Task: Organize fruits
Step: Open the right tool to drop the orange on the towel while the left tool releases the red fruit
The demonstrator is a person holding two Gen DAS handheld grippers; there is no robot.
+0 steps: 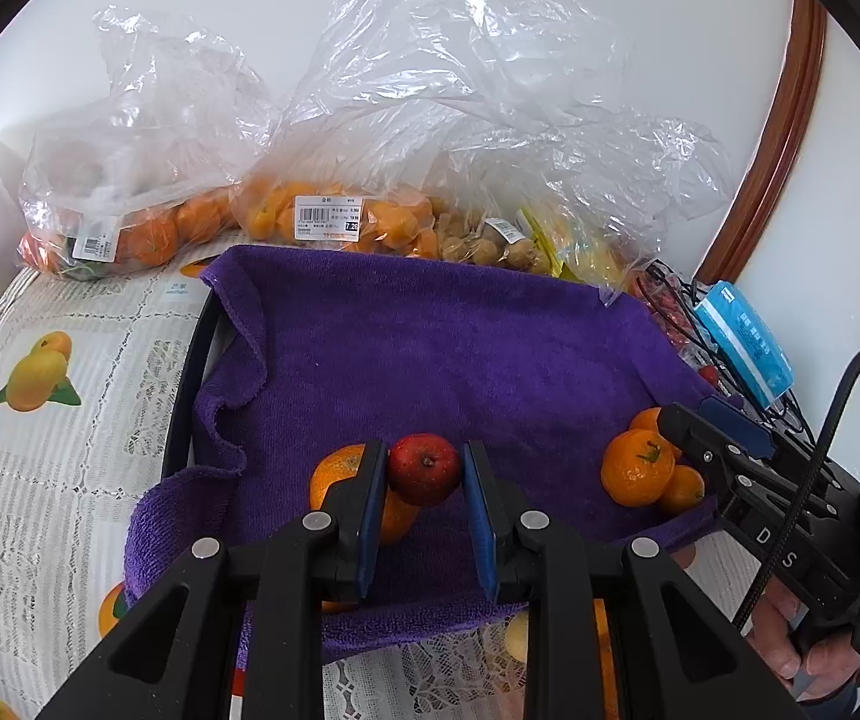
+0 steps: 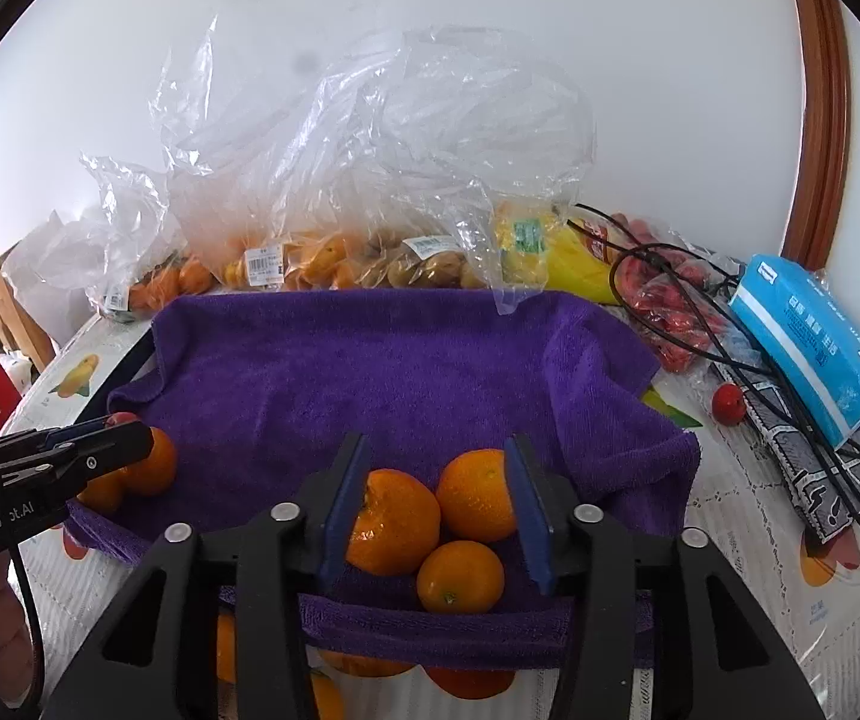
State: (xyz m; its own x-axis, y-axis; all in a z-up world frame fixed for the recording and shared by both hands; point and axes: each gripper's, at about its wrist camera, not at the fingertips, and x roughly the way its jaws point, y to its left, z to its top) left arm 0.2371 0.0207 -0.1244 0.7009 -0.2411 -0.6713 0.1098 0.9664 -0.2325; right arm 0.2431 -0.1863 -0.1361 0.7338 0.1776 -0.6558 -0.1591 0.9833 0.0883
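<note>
A purple towel (image 1: 430, 336) lines a black tray. My left gripper (image 1: 423, 471) is shut on a small red apple (image 1: 423, 468), its blue pads pressing both sides just above the towel. An orange (image 1: 336, 474) sits behind its left finger. In the right wrist view the left gripper (image 2: 120, 426) comes in from the left with the red apple (image 2: 123, 418) at its tip, over two oranges (image 2: 153, 462). My right gripper (image 2: 437, 480) stands open over three mandarins (image 2: 460, 576) in the towel's near right corner. The right gripper (image 1: 700, 414) also shows beside those mandarins (image 1: 637, 468).
Clear plastic bags of oranges (image 1: 147, 234), kumquats (image 1: 327, 216) and brown fruits (image 2: 423, 267) line the back wall. Bananas (image 2: 574, 264), a bag of red fruit (image 2: 670, 312), black cables (image 2: 850, 462), a blue tissue pack (image 2: 808, 348) and a loose red fruit (image 2: 728, 403) lie to the right.
</note>
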